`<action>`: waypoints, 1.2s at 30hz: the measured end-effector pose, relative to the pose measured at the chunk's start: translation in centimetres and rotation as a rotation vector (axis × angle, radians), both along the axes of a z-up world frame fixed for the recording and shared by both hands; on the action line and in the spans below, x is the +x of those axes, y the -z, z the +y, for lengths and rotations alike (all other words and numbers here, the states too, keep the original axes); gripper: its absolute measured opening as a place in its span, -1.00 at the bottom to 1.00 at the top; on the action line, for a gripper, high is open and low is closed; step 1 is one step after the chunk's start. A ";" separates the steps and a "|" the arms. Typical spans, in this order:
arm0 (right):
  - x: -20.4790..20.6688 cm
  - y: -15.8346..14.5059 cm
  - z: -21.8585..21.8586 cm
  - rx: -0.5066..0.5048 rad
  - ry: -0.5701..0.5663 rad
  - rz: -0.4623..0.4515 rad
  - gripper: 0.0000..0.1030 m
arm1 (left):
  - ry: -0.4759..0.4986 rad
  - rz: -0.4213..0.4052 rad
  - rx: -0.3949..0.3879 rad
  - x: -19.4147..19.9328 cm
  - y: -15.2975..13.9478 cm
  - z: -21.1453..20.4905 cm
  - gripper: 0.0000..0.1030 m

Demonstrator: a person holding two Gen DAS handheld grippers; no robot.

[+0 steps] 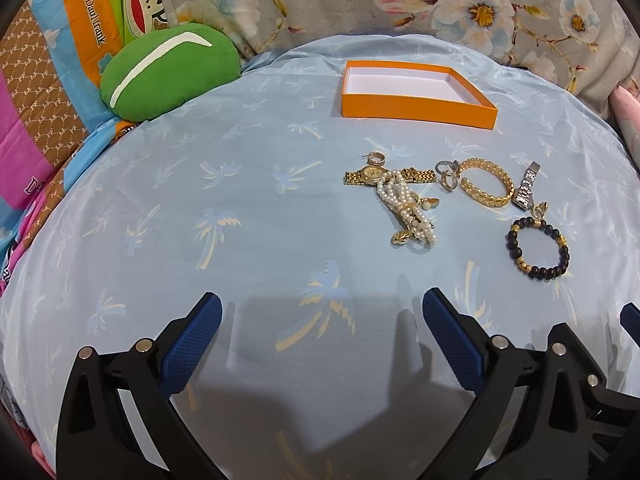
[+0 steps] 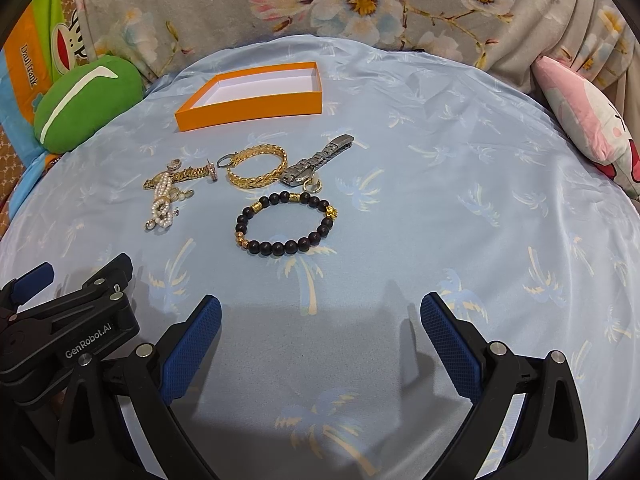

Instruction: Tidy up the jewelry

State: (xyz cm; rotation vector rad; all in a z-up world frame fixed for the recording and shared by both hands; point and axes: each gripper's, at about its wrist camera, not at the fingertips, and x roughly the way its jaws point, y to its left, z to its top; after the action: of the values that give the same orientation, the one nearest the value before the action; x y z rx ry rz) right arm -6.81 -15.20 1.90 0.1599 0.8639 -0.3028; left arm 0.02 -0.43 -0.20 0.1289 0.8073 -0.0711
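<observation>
— So, what did you have closest to the cameras?

— Nearest to me were my own tools. My left gripper (image 1: 322, 312) hovered over the blue palm-print sheet (image 1: 240, 208) with its blue pads spread wide and nothing between them. My right gripper (image 2: 320, 312) was the same: jaws apart, holding nothing. From the right wrist view I could see the left one just off to my left.

— And the jewelry?

— It all lay loose on the sheet, a little beyond both tools. The black bead bracelet (image 2: 286, 222) with gold spacers was the closest piece. Behind it sat the gold bangle (image 2: 258, 170), with the silver watch (image 2: 316, 160) just to its right and a small ring (image 2: 313, 185) touching the watch's near end. Left of the bangle I had small silver rings (image 1: 448, 174), then the gold watch (image 1: 388, 176) with the pearl strands (image 1: 408, 212) draped across its band, and a gold ring (image 1: 376, 157) just behind the watch.

— Where was the box?

— The orange box (image 1: 416, 108) stood farther back, well apart from the pieces, its white inside bare. A green cushion (image 1: 168, 72) lay off to the far left, and floral fabric (image 1: 400, 4) hung along the back.
</observation>
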 end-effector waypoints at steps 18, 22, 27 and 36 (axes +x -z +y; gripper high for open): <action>0.0 0.0 0.0 -0.001 0.000 -0.002 0.90 | 0.002 -0.001 0.000 0.0 0.0 0.1 0.91; 0.0 0.0 0.0 -0.001 0.000 -0.002 0.90 | 0.002 -0.002 0.001 0.0 -0.2 0.2 0.91; 0.0 0.0 0.0 -0.001 0.000 -0.002 0.90 | 0.003 -0.002 0.000 0.0 -0.3 0.2 0.91; 0.0 0.0 0.0 0.000 0.000 -0.003 0.90 | 0.003 -0.003 0.001 0.0 -0.3 0.3 0.91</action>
State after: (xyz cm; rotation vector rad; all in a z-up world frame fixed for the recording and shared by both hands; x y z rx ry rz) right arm -6.83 -15.20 1.91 0.1600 0.8614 -0.3026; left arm 0.01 -0.16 0.08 0.1306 0.8040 -0.0733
